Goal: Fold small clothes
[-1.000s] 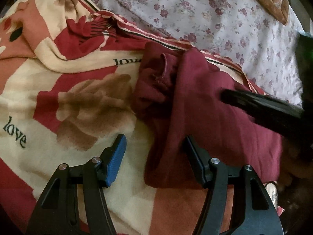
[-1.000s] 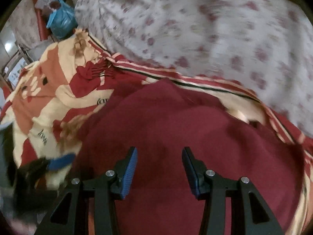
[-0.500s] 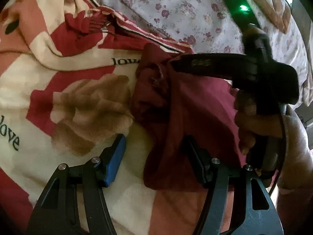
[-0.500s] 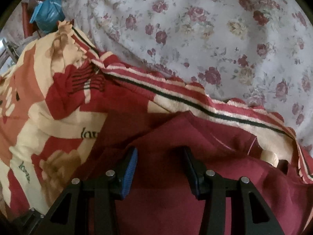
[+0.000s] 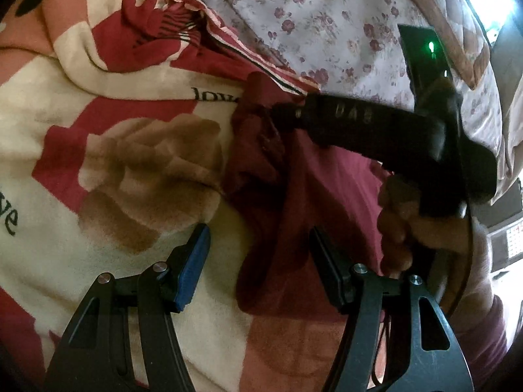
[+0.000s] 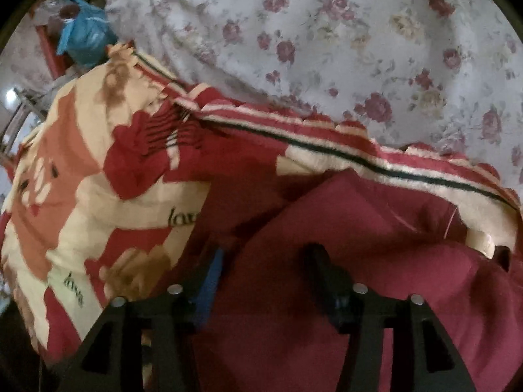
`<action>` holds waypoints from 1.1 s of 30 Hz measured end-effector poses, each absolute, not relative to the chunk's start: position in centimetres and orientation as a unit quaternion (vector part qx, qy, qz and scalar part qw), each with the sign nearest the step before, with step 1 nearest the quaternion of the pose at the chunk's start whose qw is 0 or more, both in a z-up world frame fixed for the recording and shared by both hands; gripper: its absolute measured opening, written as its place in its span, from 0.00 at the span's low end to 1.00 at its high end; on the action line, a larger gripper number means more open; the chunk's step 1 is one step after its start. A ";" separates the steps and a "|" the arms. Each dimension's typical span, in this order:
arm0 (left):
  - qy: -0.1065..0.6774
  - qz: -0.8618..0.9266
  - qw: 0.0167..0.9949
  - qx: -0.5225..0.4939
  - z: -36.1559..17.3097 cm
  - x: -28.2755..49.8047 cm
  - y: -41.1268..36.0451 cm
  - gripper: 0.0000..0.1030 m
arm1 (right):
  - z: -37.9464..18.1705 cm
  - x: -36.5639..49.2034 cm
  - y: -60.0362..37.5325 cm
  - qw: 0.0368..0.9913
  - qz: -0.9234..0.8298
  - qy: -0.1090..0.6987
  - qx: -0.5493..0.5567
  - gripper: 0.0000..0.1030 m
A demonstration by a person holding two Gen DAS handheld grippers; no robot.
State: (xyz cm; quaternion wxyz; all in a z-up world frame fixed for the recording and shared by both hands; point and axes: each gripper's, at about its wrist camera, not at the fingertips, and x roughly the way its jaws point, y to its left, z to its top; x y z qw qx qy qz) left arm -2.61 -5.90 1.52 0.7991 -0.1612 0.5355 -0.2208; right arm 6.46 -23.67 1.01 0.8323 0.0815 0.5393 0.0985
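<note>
Maroon garment [image 5: 313, 215] lies bunched on a red, cream and brown blanket [image 5: 124, 176] printed with the word "love", which is spread over a bed with a flowered sheet [image 5: 327, 9]. Its left edge is rumpled into folds, and its lower edge runs down between the fingers of the left tongs [image 5: 258, 268]. Those tongs stand apart and clamp nothing: the blue-padded finger [image 5: 193, 268] is over bare blanket just left of the cloth, and the other finger is over the cloth itself; whether either touches the fabric I cannot tell. In the left wrist view the right tongs reach in from the right, held by a hand [image 5: 412, 228], with their tips at the garment's upper left corner, beside the blanket's striped border. In the right wrist view the right tongs [image 6: 264, 268] have just been opening; the jaws stand apart with maroon cloth [image 6: 327, 294] under and between them, and the pads do not press on it. That view is dim and a little blurred. A blue bag [image 6: 83, 37] sits beyond the bed at upper left.
</note>
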 end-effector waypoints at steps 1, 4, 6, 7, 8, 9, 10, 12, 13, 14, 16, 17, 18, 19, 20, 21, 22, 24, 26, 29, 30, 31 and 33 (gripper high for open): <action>0.536 -0.222 0.797 -0.166 1.5 -2.6 -5.7 0.61 | 1.3 6.7 -23.6 0.830 0.099 0.542 0.089 0.59; 0.537 -0.222 0.794 -0.177 1.3 -2.5 -5.4 0.61 | 2.2 7.1 -23.1 0.822 0.127 0.543 0.111 0.72; 0.536 -0.223 0.795 -0.174 1.4 -2.6 -5.4 0.61 | 1.7 7.8 -22.0 0.817 0.111 0.560 0.080 0.73; 0.536 -0.223 0.796 -0.171 1.4 -2.6 -5.5 0.61 | 1.3 8.2 -21.4 0.816 0.101 0.566 0.067 0.76; 0.535 -0.222 0.797 -0.170 1.4 -2.6 -5.5 0.61 | 0.9 8.4 -20.9 0.816 0.095 0.568 0.058 0.78; 0.535 -0.221 0.798 -0.170 1.4 -2.5 -5.7 0.61 | 0.6 8.6 -20.5 0.817 0.091 0.567 0.048 0.81; 0.534 -0.220 0.799 -0.169 1.3 -2.5 -5.7 0.61 | 0.5 8.7 -20.0 0.820 0.086 0.565 0.035 0.81; 0.532 -0.218 0.801 -0.167 1.3 -2.3 -6.0 0.61 | 0.3 8.6 -19.2 0.825 0.079 0.560 0.006 0.80; 0.530 -0.218 0.802 -0.165 1.4 -2.3 -6.1 0.61 | 0.3 8.4 -19.2 0.827 0.078 0.557 0.000 0.73; 0.528 -0.218 0.804 -0.163 1.4 -2.2 -6.3 0.61 | 0.4 8.2 -19.3 0.830 0.074 0.552 -0.007 0.67; 0.524 -0.219 0.807 -0.161 1.5 -2.3 -6.5 0.63 | 0.8 7.7 -20.0 0.835 0.080 0.544 -0.010 0.43; 0.521 -0.218 0.809 -0.159 1.5 -2.3 -6.7 0.63 | 1.2 7.3 -20.6 0.837 0.086 0.540 -0.002 0.36; 0.517 -0.218 0.813 -0.156 1.6 -2.2 -7.1 0.63 | 1.7 6.9 -21.3 0.839 0.090 0.536 0.006 0.29; 0.515 -0.218 0.815 -0.153 1.6 -2.1 -7.4 0.63 | 2.2 6.5 -21.9 0.842 0.096 0.531 0.016 0.26; 0.511 -0.221 0.818 -0.149 1.6 -2.0 -7.8 0.63 | 2.8 6.0 -22.8 0.845 0.101 0.525 0.026 0.21; 0.508 -0.225 0.818 -0.149 1.7 -1.9 -8.1 0.63 | 3.2 5.7 -23.4 0.846 0.104 0.522 0.034 0.21; 0.506 -0.232 0.817 -0.151 1.7 -1.9 -8.4 0.63 | 3.5 5.4 -24.0 0.847 0.107 0.519 0.046 0.21; 0.497 -0.260 0.813 -0.158 2.0 -1.9 -8.7 0.63 | 3.8 5.4 -25.0 0.844 0.116 0.520 0.064 0.20; 0.481 -0.282 0.817 -0.148 2.6 -2.2 -9.2 0.55 | 3.8 4.9 -25.5 0.843 0.117 0.521 0.072 0.20; 0.471 -0.299 0.818 -0.138 2.9 -2.3 -9.5 0.45 | 4.1 5.0 -26.3 0.838 0.123 0.523 0.095 0.20; 0.471 -0.303 0.816 -0.143 2.8 -2.2 -9.4 0.38 | 4.2 4.9 -26.6 0.836 0.125 0.524 0.106 0.20; 0.471 -0.307 0.814 -0.147 2.8 -2.3 -9.3 0.37 | 4.4 5.0 -27.0 0.833 0.128 0.524 0.121 0.20; 0.465 -0.315 0.813 -0.154 3.1 -2.4 -9.2 0.37 | 4.4 5.3 -27.2 0.829 0.133 0.526 0.130 0.22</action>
